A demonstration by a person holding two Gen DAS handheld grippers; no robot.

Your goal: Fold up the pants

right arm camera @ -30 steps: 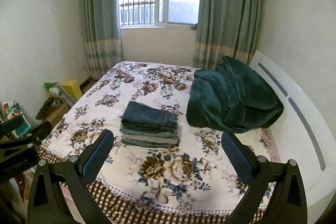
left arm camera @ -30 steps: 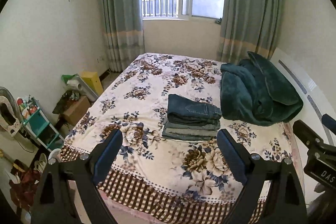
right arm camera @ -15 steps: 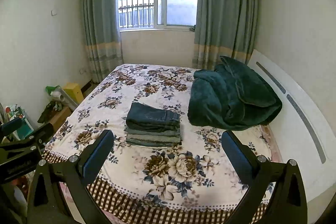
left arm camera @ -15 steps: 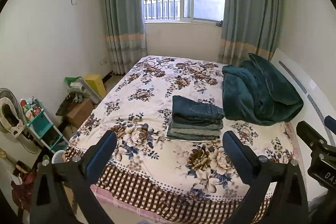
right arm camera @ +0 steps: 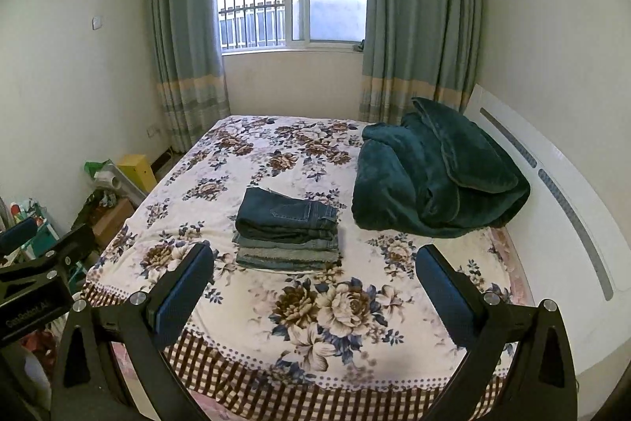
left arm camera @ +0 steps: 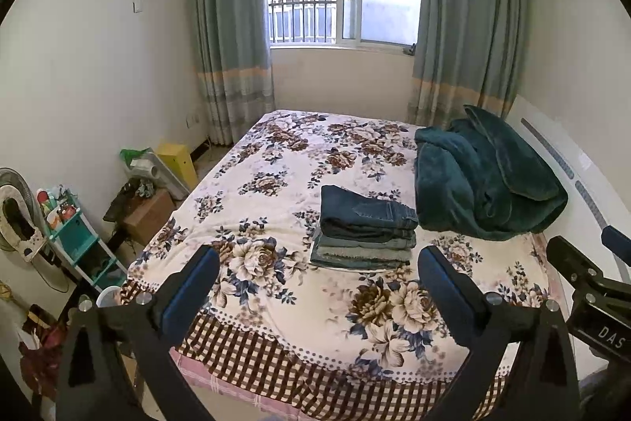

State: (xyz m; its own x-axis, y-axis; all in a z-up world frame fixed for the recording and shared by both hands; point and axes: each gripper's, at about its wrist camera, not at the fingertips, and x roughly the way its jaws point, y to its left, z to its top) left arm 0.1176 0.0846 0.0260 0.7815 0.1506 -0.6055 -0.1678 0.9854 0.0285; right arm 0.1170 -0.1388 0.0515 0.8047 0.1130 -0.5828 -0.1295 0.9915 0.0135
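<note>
A stack of folded pants, dark blue jeans on top of paler ones, lies in the middle of the flowered bed. My left gripper is held back over the foot of the bed, well short of the stack, open wide with nothing between its blue pads. My right gripper hangs the same way beside it, open and empty. Each gripper shows at the edge of the other's view.
A crumpled dark green blanket lies right of the stack against the white headboard. On the floor left of the bed are boxes, a teal shelf and a fan. Window and curtains stand behind.
Both grippers have drawn back and tilted up a little, so the bed and stack sit lower and farther in view. The left jaws have spread slightly wider. The stack has not moved.
</note>
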